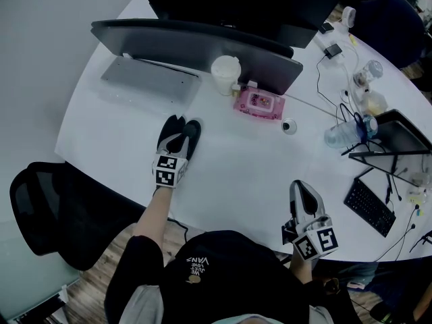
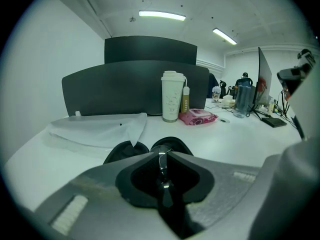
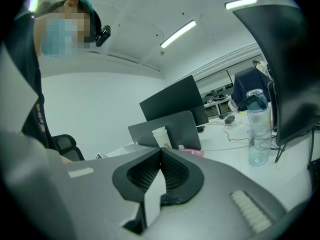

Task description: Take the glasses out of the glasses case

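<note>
1. Curved white desk top point(image 1: 243, 174): carries everything below. A dark grey curved divider panel point(image 1: 202, 46) stands across its far side.
2. Black mesh office chair point(image 1: 40, 208): on the floor left of the person, clear of the desk.
3. Left gripper point(image 1: 181, 139): reaches over the near-left part of the desk, tips right at the case. In the left gripper view its jaws are closed together, pinching a thin part of the glasses.
4. Right gripper point(image 1: 302, 185): held at the near desk edge, well apart from the case. In the right gripper view the jaw tips meet with nothing between them.
5. Black oval glasses case point(image 1: 170, 127): lies open on the desk, its two dark halves side by side, directly ahead of the left gripper's tips.
6. White lidded paper cup point(image 1: 225, 73): upright against the divider, beyond the case.
7. Pink flat wipes pack point(image 1: 258, 104): just right of the cup.
8. Thin metal-framed glasses point(image 2: 161, 166): only a slim shiny strip shows, clamped between the left jaws just over the case; I cannot make out the lenses.
</note>
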The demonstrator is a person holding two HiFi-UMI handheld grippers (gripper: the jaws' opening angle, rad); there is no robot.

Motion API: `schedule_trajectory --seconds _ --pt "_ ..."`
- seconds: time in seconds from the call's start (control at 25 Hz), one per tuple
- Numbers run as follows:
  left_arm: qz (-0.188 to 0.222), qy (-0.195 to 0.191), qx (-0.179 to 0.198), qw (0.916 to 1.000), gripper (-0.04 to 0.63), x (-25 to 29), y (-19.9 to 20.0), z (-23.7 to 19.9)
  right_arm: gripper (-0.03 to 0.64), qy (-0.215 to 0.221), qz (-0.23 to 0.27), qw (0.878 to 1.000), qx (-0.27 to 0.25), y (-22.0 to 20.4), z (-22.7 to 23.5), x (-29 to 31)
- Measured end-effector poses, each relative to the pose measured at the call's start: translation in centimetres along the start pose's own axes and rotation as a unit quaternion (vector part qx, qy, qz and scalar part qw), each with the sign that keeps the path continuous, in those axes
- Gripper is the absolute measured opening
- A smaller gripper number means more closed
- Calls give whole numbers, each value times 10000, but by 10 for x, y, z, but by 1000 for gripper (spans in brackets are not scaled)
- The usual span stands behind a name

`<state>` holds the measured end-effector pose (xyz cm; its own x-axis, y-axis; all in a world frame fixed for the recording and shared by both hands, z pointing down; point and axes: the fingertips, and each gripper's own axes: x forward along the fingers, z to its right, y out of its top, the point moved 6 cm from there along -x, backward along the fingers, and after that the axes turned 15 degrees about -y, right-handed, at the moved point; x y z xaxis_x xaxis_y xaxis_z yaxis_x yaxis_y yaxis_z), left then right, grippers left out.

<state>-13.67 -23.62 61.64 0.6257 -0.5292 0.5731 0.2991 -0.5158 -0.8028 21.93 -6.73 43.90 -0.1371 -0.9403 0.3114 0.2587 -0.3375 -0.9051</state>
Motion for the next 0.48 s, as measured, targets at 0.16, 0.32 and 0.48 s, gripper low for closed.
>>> schedule_trajectory --seconds 0.16,0.32,0.48 --pt "-251 18 22 9997 63 2 -3 1 2 -9 20 10000 17 0 1 0" --pt "-497 33 92 9987 64 3 -6 -1 2 -25 19 10000 30 0 2 -1" --pt "-824 -6 183 9964 64 7 -14 -3 2 -49 27 10000 43 -1 3 -2"
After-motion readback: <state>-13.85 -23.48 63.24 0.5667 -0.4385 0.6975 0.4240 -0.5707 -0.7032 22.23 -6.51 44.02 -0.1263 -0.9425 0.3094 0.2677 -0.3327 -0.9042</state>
